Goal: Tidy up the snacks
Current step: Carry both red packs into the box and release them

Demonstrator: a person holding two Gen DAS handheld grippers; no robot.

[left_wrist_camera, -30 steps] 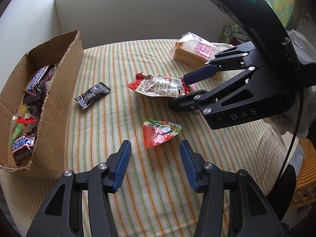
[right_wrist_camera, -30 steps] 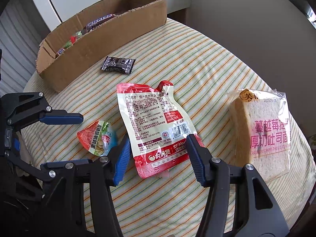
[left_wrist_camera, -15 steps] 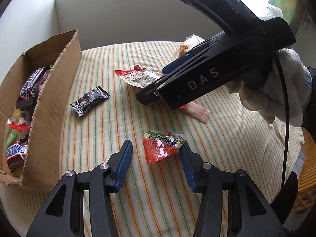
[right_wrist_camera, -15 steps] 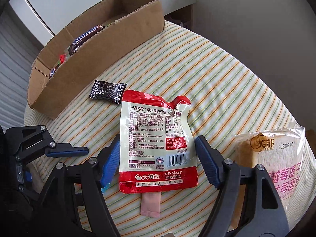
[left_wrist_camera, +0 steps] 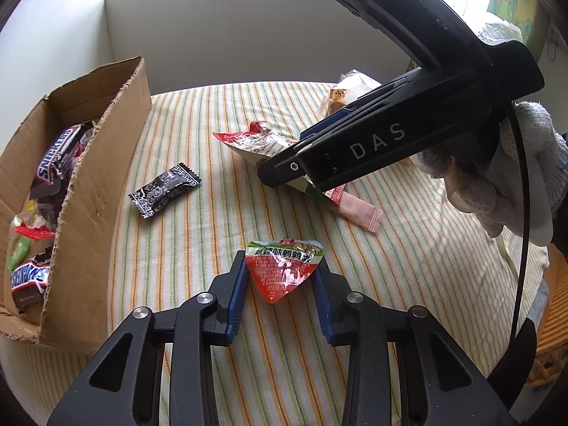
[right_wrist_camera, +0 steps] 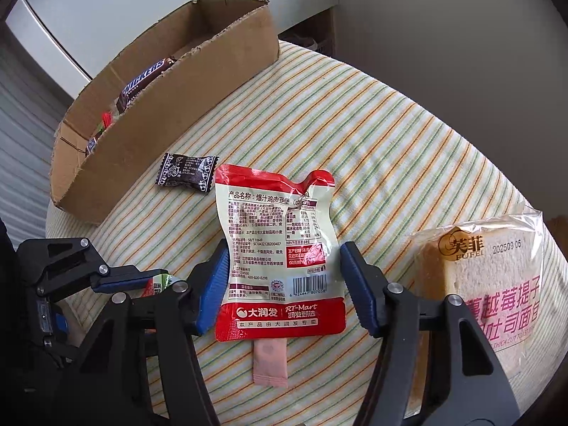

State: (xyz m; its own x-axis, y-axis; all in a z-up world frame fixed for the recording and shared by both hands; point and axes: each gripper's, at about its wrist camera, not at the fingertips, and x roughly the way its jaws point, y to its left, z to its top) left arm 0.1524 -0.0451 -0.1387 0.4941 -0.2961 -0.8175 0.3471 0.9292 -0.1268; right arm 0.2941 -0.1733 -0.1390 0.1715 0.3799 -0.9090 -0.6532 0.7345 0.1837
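The cardboard box (left_wrist_camera: 106,163) already holds several bars. Beside it lie a dark candy (left_wrist_camera: 164,190), a bread pack (right_wrist_camera: 497,284) and a pink sachet (right_wrist_camera: 269,364). The left gripper (left_wrist_camera: 280,277) has just been closing and pinches the heart-shaped packet (left_wrist_camera: 284,269); the right gripper (right_wrist_camera: 284,284), also closing, brackets the red pouch (right_wrist_camera: 280,248), not yet gripping.

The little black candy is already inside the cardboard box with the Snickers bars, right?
Not quite. The black candy is not in the box; it lies on the striped cloth beside it, outside the cardboard wall. Both wrist views show this, the left one most clearly. The Snickers bars really are inside the box.
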